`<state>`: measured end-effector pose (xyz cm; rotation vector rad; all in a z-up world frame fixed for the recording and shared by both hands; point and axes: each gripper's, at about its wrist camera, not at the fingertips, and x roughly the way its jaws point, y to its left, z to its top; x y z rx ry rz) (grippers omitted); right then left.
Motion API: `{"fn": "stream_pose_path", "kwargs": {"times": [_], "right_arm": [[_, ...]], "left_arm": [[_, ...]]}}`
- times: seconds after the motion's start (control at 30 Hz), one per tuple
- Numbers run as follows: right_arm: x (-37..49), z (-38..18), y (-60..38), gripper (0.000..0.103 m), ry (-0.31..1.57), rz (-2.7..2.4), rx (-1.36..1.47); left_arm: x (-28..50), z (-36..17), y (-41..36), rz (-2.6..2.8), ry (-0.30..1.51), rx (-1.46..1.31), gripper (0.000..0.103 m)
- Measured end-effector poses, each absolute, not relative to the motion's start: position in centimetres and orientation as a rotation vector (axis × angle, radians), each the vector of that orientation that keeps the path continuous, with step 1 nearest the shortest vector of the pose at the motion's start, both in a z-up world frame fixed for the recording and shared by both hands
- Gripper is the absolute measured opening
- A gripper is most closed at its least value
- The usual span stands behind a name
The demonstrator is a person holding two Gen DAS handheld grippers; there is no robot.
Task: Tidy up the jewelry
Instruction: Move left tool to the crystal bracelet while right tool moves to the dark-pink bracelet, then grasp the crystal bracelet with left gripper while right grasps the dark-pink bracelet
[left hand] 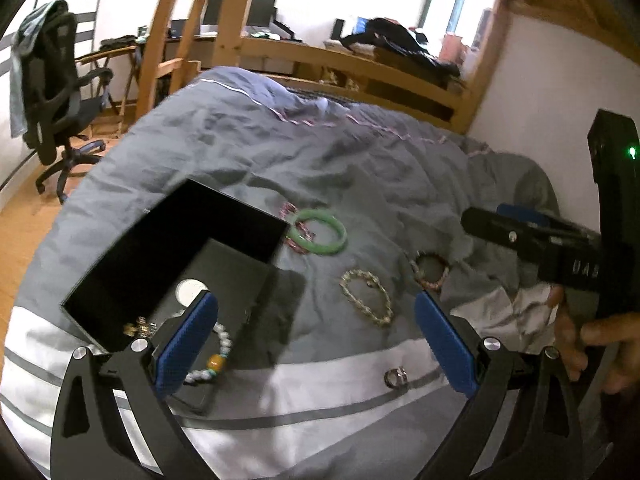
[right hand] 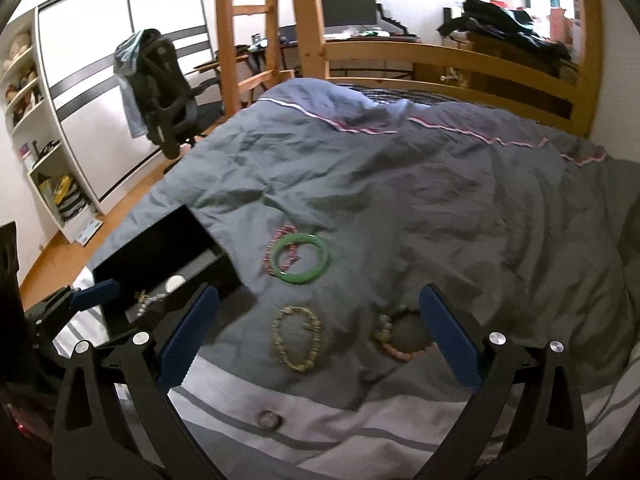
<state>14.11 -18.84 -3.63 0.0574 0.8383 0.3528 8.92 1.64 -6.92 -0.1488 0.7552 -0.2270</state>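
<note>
Both claws hang over the bed with their blue pads spread wide and nothing between them: the left gripper [left hand: 316, 344] sits above the near edge of the black jewelry box [left hand: 168, 256], its left pad over the box's open tray, and the right gripper [right hand: 318, 344] is above the loose pieces on the grey duvet [right hand: 440, 200]. The box lies open toward the bed's left edge, lid raised, with a white bead bracelet [left hand: 218, 354] draped over its front rim and something small and gold [left hand: 140, 326] inside. Just past the box's far corner a green bangle [right hand: 300, 258] lies on top of a pink beaded bracelet [right hand: 280, 240]. Nearer, well apart from those, a gold chain bracelet [right hand: 298, 340] and a pale pink bead bracelet [right hand: 396, 350] lie beside each other, and a ring [right hand: 269, 419] rests alone on the white stripe [right hand: 360, 420]. Beyond the bangle the duvet runs bare and rumpled to the wooden footboard [right hand: 440, 68].
</note>
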Motion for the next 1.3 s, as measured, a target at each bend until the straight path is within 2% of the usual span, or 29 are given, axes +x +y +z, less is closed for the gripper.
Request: {"fn": "stream_pose_path", "kwargs": {"times": [0.43, 0.47, 0.5, 0.57, 0.83, 0.87, 0.9, 0.97, 1.03, 1.1, 1.3], "right_arm": [[15.0, -7.0, -24.7, 0.097, 0.849, 0.301, 0.142], [15.1, -7.4, -24.6, 0.093, 0.855, 0.303, 0.133], [15.2, -7.8, -24.5, 0.085, 0.863, 0.307, 0.124], [15.5, -8.8, -24.1, 0.078, 0.892, 0.309, 0.098], [16.0, -13.0, -23.0, 0.075, 0.937, 0.29, 0.032], [16.2, -13.3, -23.1, 0.071, 0.944, 0.288, 0.03], [16.4, -13.7, -23.1, 0.061, 0.954, 0.287, 0.026], [16.7, -14.4, -22.9, 0.052, 0.977, 0.303, 0.02], [16.8, -15.0, -22.8, 0.05, 0.984, 0.312, 0.014], [17.0, -16.0, -22.7, 0.042, 1.007, 0.315, 0.0], [17.5, -17.3, -22.6, 0.039, 1.012, 0.33, 0.013]], "left_arm": [[11.2, -10.5, -2.6, -0.323, 0.877, -0.035, 0.097], [11.5, -10.9, -2.9, -0.342, 0.898, -0.026, 0.097], [11.7, -11.2, -3.2, -0.354, 0.91, -0.021, 0.097], [12.3, -11.7, -4.1, -0.351, 0.911, 0.016, 0.097], [16.1, -12.8, -5.9, -0.266, 0.883, 0.086, 0.097], [16.5, -13.0, -6.4, -0.259, 0.879, 0.108, 0.097], [16.8, -13.3, -7.0, -0.257, 0.877, 0.131, 0.097], [17.1, -13.7, -8.0, -0.267, 0.872, 0.171, 0.097], [16.9, -13.9, -8.9, -0.281, 0.85, 0.212, 0.097], [17.1, -14.3, -9.4, -0.321, 0.868, 0.209, 0.097], [18.3, -16.3, -9.2, -0.296, 0.953, 0.193, 0.096]]}}
